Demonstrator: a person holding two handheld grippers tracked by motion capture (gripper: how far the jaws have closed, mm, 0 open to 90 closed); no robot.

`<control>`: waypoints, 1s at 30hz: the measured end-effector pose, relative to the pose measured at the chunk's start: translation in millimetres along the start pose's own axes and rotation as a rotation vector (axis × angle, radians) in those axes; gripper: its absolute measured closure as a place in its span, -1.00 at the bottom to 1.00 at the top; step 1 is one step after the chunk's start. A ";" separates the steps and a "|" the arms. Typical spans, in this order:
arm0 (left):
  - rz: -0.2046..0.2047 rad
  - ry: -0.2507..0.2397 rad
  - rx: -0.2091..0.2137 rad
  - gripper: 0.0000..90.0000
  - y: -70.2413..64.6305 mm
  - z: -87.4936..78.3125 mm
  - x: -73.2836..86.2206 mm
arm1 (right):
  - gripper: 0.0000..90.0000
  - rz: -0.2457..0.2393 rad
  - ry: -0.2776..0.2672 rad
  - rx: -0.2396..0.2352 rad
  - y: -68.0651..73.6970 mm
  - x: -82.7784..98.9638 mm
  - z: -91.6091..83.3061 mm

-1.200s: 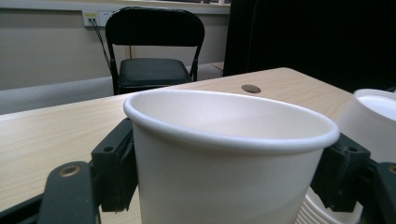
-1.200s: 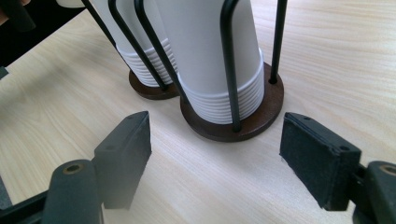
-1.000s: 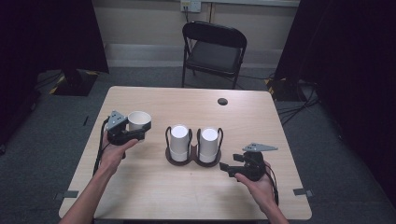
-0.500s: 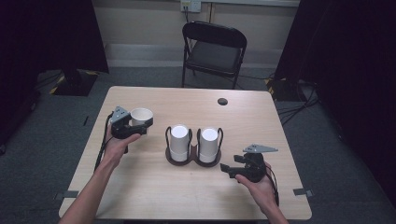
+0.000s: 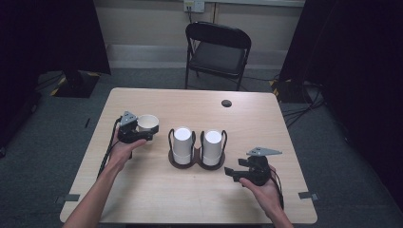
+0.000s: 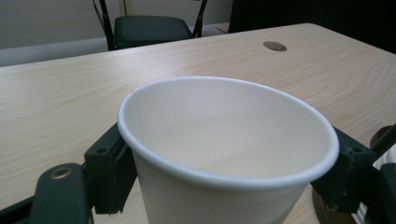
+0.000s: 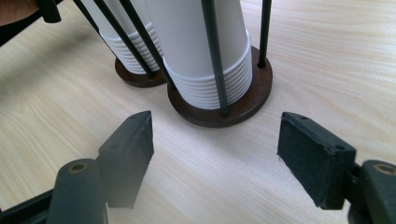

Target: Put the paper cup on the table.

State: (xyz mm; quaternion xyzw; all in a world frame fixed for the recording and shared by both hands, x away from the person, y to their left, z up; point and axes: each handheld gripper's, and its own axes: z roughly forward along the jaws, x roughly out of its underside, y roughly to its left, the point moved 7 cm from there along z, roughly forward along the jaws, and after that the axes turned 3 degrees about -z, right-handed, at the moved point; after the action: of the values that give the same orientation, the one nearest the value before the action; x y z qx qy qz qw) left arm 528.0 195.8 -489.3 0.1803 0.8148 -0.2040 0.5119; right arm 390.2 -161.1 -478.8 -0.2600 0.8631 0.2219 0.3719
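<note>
My left gripper point(image 5: 142, 134) is shut on a white paper cup point(image 5: 148, 123), held upright with its mouth up, over the table's left half. In the left gripper view the cup point(image 6: 224, 154) sits between the two black jaws and its inside looks empty. A dark wire cup holder point(image 5: 197, 160) stands mid-table with two stacks of upside-down white cups point(image 5: 183, 142) point(image 5: 212, 145). My right gripper point(image 5: 233, 173) rests low near the front right, open, its jaws pointing at the holder. In the right gripper view the holder's brown base point(image 7: 243, 102) and the nearer cup stack point(image 7: 201, 51) lie just beyond the spread jaws.
The wooden table point(image 5: 142, 199) has a small dark round hole point(image 5: 226, 103) near its far edge. A black folding chair point(image 5: 216, 52) stands behind the table. Black curtains hang on both sides, and cables lie on the grey floor.
My left gripper has carried the cup a little to the right and away from the person, toward the holder. The right gripper has stayed in place.
</note>
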 end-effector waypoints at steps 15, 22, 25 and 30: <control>0.024 0.047 0.010 -0.57 -3.7 3.4 8.5 | -0.40 0.003 0.006 -0.004 0.3 0.5 0.0; 0.040 0.089 0.001 -0.59 -5.7 0.8 12.6 | -0.40 0.006 0.004 -0.003 0.0 0.5 -0.6; 0.065 0.109 -0.009 -0.65 -8.2 1.1 14.7 | -0.40 0.006 0.003 -0.002 -0.2 0.3 0.0; 0.100 0.115 -0.009 -0.65 -7.8 -0.1 14.3 | -0.40 0.006 0.004 -0.002 0.5 0.5 -0.7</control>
State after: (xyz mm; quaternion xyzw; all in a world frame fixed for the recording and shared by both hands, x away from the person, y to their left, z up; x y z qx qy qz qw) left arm 518.1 190.4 -501.1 0.2300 0.8337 -0.1637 0.4746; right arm 389.3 -161.2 -478.7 -0.2584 0.8643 0.2234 0.3691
